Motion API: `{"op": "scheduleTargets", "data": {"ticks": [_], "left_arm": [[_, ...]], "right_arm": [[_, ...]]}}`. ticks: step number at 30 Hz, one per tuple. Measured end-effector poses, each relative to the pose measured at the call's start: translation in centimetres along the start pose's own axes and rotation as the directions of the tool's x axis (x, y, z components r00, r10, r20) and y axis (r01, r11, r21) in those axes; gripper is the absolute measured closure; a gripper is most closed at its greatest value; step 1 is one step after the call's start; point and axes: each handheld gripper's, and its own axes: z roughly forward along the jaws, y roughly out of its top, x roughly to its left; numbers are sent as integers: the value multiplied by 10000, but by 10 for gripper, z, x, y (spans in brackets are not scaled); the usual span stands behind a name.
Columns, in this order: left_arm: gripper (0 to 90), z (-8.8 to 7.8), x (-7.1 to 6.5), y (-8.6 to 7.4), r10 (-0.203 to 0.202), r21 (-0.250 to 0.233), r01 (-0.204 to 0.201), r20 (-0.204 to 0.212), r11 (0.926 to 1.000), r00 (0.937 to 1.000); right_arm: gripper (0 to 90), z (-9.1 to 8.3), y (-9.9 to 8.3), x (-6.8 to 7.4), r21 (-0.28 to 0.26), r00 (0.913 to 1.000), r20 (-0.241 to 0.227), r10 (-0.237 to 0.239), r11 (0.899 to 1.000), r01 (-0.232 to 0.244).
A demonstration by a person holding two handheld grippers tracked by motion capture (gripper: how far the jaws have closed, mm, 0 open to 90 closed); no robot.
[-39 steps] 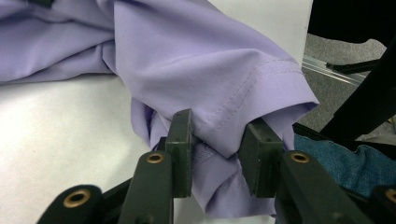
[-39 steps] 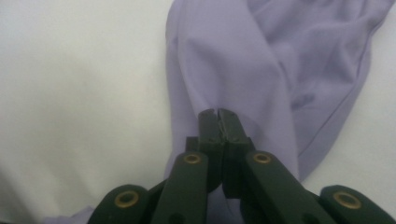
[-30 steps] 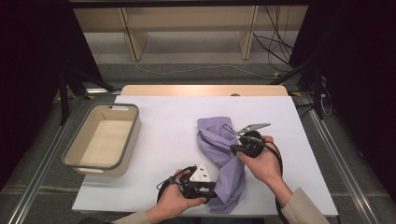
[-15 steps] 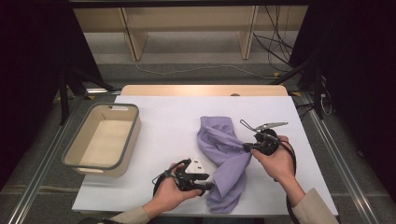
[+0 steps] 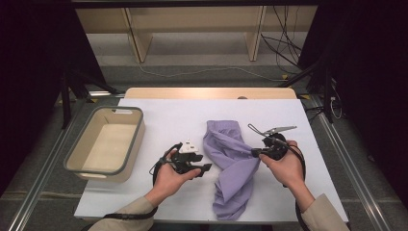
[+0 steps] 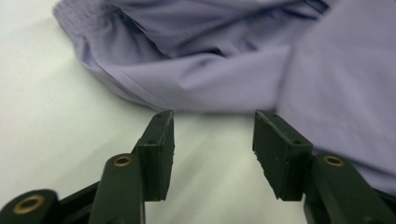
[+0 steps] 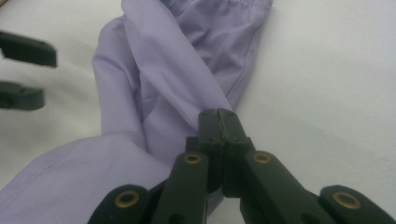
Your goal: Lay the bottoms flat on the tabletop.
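A lilac garment (image 5: 230,161) lies crumpled down the middle of the white table (image 5: 163,120). My right gripper (image 5: 253,152) is shut on a fold of its right edge, and in the right gripper view the cloth (image 7: 173,70) stretches away from the pinched jaws (image 7: 218,116). My left gripper (image 5: 204,168) hovers just left of the garment. Its jaws have just been opening and now stand apart with nothing between them (image 6: 212,128). The cloth (image 6: 210,70) lies a little beyond their tips. The left gripper's open jaws (image 7: 21,72) also show at the left edge of the right gripper view.
A beige bin with a grey rim (image 5: 113,110) stands on the left part of the table, nothing visible inside. Bare table lies between the bin and the left hand. Beyond the far edge are wooden shelf legs (image 5: 136,38) and cables on the floor.
The left gripper has let go of the cloth, opened and drawn back to the left. The right gripper has pulled its fold to the right, drawing the garment out.
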Motion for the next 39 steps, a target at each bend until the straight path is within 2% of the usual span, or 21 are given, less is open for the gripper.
{"op": "scheduleTargets", "data": {"ticks": [3,5,7,9,13,16,18,24,27,29,30,31,34,39], "left_arm": [[439,15,6,8,-528,-37,528,59,9986,9986],[407,24,10,12,-1015,24,1014,378,9948,9941],[377,32,12,15,-1145,115,1143,175,9934,9933],[352,37,13,17,-1462,105,1462,32,9892,9893],[345,46,13,16,-1671,304,1678,-260,9853,9856],[401,52,11,12,-1498,549,1513,-296,9870,9883],[433,53,9,12,-1462,490,1480,-388,9878,9885],[655,52,8,12,-1507,621,1537,-501,9862,9873],[729,53,11,12,-1667,621,1683,-304,9838,9855],[798,52,13,11,-1767,674,1777,-198,9818,9841],[798,51,13,11,-1836,688,1843,-162,9805,9829],[829,50,14,12,-1853,742,1857,-120,9798,9826],[848,46,16,13,-1906,741,1907,-79,9789,9816],[861,35,23,14,-2028,623,2029,-80,9772,9792]], "right_arm": [[900,0,0,1,5,10000,-8,-67,10000,67],[900,0,0,1,1,10000,-17,-73,10000,73],[900,1,0,1,-9,10000,-55,-47,10000,47],[900,1,0,1,4,9999,-126,-9,10000,9],[900,3,0,0,31,9999,-171,-22,10000,22],[900,3,0,0,37,9998,-185,-38,10000,39],[900,3,0,1,37,9998,-187,-29,10000,30],[900,5,0,3,48,9996,-295,-24,10000,26],[900,5,0,3,10,9995,-306,12,10000,-11],[900,5,0,2,-215,9996,-281,58,9997,-64],[900,5,0,2,-215,9996,-281,58,9997,-64],[900,4,1,2,-537,9997,-175,149,9984,-158],[900,2,1,1,-789,9998,-40,204,9967,-207],[900,1,2,-3,-1023,9990,196,394,9941,-372]]}}
